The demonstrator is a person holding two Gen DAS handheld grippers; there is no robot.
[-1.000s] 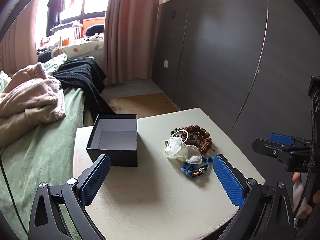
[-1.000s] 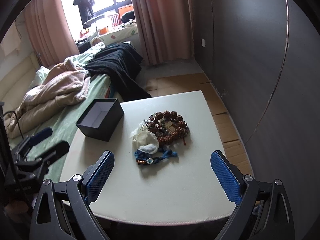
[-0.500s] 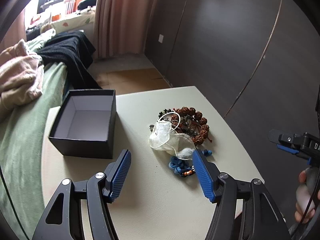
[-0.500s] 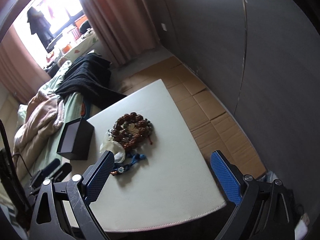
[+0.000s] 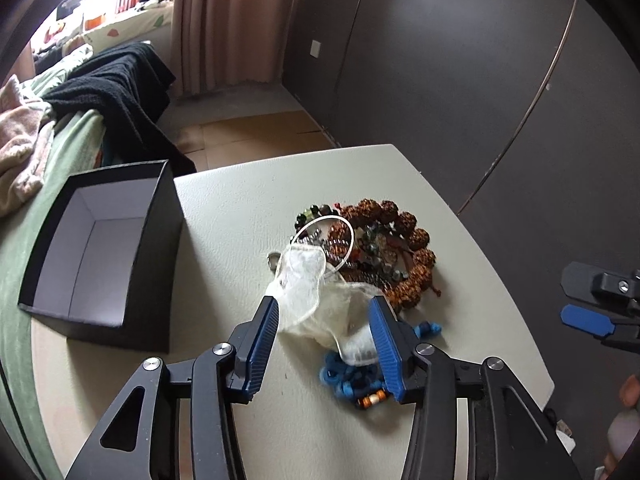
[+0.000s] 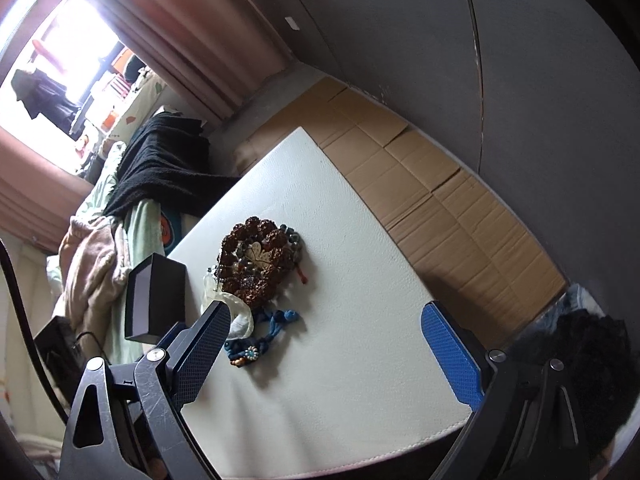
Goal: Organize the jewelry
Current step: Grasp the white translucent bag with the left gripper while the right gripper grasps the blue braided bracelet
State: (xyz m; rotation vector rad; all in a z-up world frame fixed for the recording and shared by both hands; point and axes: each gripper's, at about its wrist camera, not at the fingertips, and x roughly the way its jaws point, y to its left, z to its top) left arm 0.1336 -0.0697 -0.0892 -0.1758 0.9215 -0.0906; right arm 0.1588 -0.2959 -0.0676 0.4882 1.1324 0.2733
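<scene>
Left wrist view: left gripper (image 5: pixel 324 330), jaws just closing but unclamped, straddles the sheer pouch (image 5: pixel 316 304) beside the beads (image 5: pixel 400 252).

Bedroom surroundings beyond the pale table

A green-covered bed (image 5: pixel 60 152) runs along the table's left edge, with a black garment (image 5: pixel 116 84) draped over its far end and a pink blanket (image 5: pixel 20 148) bunched beside it. Pink curtains (image 5: pixel 224 20) hang by the bright window, dark wardrobe panels (image 5: pixel 440 60) stand past the table's right edge, and flattened cardboard (image 6: pixel 440 208) covers the floor between them.
</scene>
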